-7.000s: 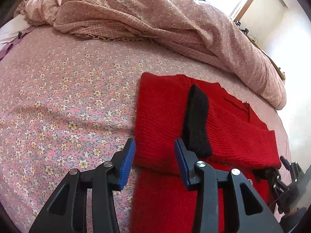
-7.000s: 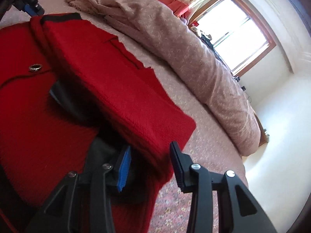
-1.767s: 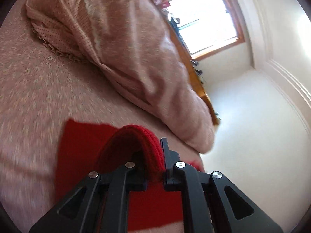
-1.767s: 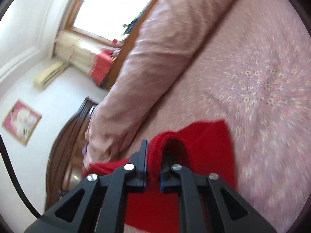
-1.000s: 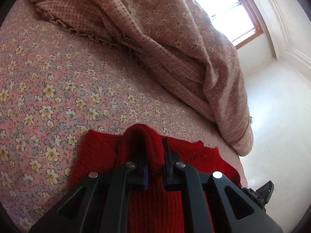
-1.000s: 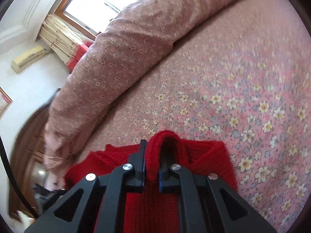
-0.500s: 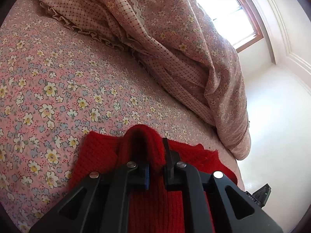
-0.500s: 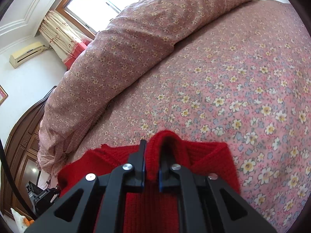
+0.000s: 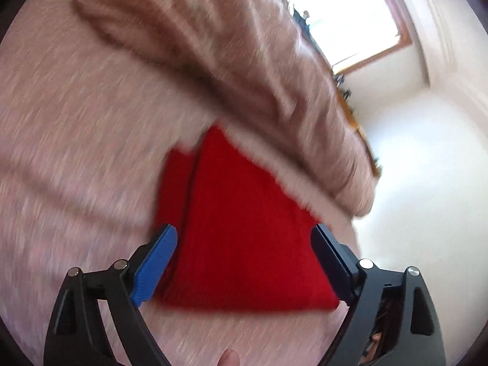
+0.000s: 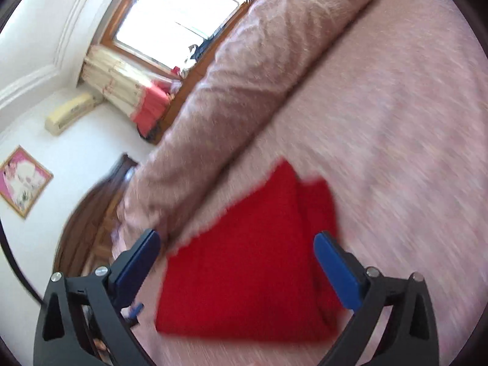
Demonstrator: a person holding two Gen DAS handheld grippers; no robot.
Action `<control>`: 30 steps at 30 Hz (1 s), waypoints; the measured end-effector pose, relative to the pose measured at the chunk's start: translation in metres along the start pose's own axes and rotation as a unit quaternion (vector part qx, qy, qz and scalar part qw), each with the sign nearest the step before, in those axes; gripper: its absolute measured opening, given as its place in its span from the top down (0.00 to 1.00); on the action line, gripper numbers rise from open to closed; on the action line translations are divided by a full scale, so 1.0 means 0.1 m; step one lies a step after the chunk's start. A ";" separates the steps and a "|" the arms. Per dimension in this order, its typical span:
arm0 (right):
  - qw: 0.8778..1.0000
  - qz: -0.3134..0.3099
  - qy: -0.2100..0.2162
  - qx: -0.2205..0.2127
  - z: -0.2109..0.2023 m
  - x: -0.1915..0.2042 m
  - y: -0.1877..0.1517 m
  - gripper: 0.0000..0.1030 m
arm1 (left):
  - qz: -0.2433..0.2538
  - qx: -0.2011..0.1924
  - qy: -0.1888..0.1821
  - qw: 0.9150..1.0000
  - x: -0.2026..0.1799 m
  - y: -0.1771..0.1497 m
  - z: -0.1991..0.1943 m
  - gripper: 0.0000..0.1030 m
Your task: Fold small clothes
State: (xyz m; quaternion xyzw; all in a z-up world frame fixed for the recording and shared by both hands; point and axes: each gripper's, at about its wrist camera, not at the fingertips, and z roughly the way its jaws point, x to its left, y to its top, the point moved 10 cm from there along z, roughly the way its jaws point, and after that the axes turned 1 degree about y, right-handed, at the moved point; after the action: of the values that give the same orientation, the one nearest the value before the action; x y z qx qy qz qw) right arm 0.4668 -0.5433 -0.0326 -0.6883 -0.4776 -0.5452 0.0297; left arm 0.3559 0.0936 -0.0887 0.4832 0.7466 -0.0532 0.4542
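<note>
A red knit sweater (image 9: 241,228) lies folded into a compact rectangle on the pink floral bedsheet (image 9: 76,158). It also shows in the right wrist view (image 10: 253,268). My left gripper (image 9: 244,262) is open and empty, held above the sweater's near edge. My right gripper (image 10: 238,262) is open and empty, also above the sweater. Both views are blurred by motion.
A bunched pink floral duvet (image 9: 213,55) lies along the far side of the bed, just beyond the sweater; it shows in the right wrist view (image 10: 250,76) too. A window (image 10: 180,18), a dark wooden wardrobe (image 10: 88,222) and white walls lie beyond.
Both grippers have let go of the sweater's folded edge, opened wide and pulled back from it. The sweater now lies flat on the bed.
</note>
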 end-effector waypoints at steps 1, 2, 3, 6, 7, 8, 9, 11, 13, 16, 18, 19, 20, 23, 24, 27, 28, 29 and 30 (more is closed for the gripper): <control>1.000 0.002 -0.002 0.007 -0.08 -0.09 -0.14 0.00 | 0.002 0.009 0.007 1.000 0.05 -0.13 0.02 0.17; 1.000 0.009 0.001 0.014 -0.17 -0.22 -0.32 0.00 | -0.004 0.019 0.026 0.999 0.15 -0.27 0.08 0.17; 1.000 0.018 0.006 0.014 -0.21 -0.32 -0.40 0.00 | -0.018 0.029 0.053 0.998 0.25 -0.36 0.15 0.17; 0.999 0.046 -0.001 -0.004 -0.22 -0.51 -0.46 0.01 | -0.014 0.024 0.073 0.997 0.24 -0.36 0.25 0.18; 0.999 0.033 -0.010 -0.002 -0.20 -0.47 -0.41 0.01 | -0.008 0.014 0.077 0.997 0.20 -0.31 0.22 0.18; 1.000 0.023 -0.019 -0.004 -0.20 -0.45 -0.38 0.01 | 0.007 -0.002 0.074 0.997 0.13 -0.25 0.18 0.18; 1.000 0.009 -0.019 -0.011 -0.20 -0.40 -0.33 0.01 | 0.029 -0.021 0.068 0.997 0.04 -0.17 0.12 0.18; 0.999 -0.031 0.006 -0.018 -0.21 -0.21 -0.24 0.01 | 0.052 -0.065 0.068 0.994 -0.04 -0.06 -0.01 0.18; 0.998 -0.055 0.020 -0.009 -0.18 -0.09 -0.22 0.02 | 0.054 -0.082 0.053 0.994 -0.06 -0.05 -0.08 0.21; 0.995 -0.092 0.026 -0.004 -0.12 0.02 -0.23 0.06 | 0.041 -0.055 0.020 0.997 -0.06 -0.05 0.00 0.23; 0.993 -0.117 0.002 0.012 -0.01 0.03 -0.29 0.15 | 0.030 -0.030 0.031 0.999 0.03 -0.08 0.13 0.23; 0.991 -0.132 -0.014 0.023 0.05 0.00 -0.34 0.21 | 0.026 -0.025 0.033 0.999 0.04 -0.17 0.19 0.23; 0.988 -0.149 -0.034 0.036 0.11 -0.04 -0.40 0.25 | 0.026 -0.027 0.031 0.999 0.07 -0.16 0.23 0.24; 0.974 -0.199 -0.094 0.048 0.25 -0.15 -0.51 0.29 | 0.052 -0.031 0.046 0.997 0.04 -0.15 0.29 0.50; 0.973 -0.203 -0.098 0.048 0.24 -0.19 -0.52 0.31 | 0.056 -0.026 0.054 0.997 0.03 -0.17 0.33 0.74; 0.973 -0.209 -0.092 0.031 0.17 -0.13 -0.48 0.50 | 0.057 -0.022 0.053 0.997 0.04 -0.22 0.29 0.85; 0.973 -0.211 -0.088 0.025 0.13 -0.10 -0.46 0.53 | 0.051 -0.027 0.047 0.997 0.05 -0.22 0.25 0.85; 0.973 -0.212 -0.086 0.022 0.09 -0.10 -0.44 0.54 | 0.043 -0.027 0.041 0.998 0.08 -0.21 0.23 0.85; 0.974 -0.211 -0.081 0.024 0.08 -0.09 -0.44 0.54 | 0.037 -0.023 0.037 0.998 0.12 -0.23 0.21 0.85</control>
State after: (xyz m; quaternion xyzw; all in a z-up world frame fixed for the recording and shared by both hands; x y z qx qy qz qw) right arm 0.4429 -0.5201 -0.0640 -0.6129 -0.6259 -0.4701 -0.1078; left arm 0.3503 0.0787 -0.1175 0.5016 0.7453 -0.0009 0.4392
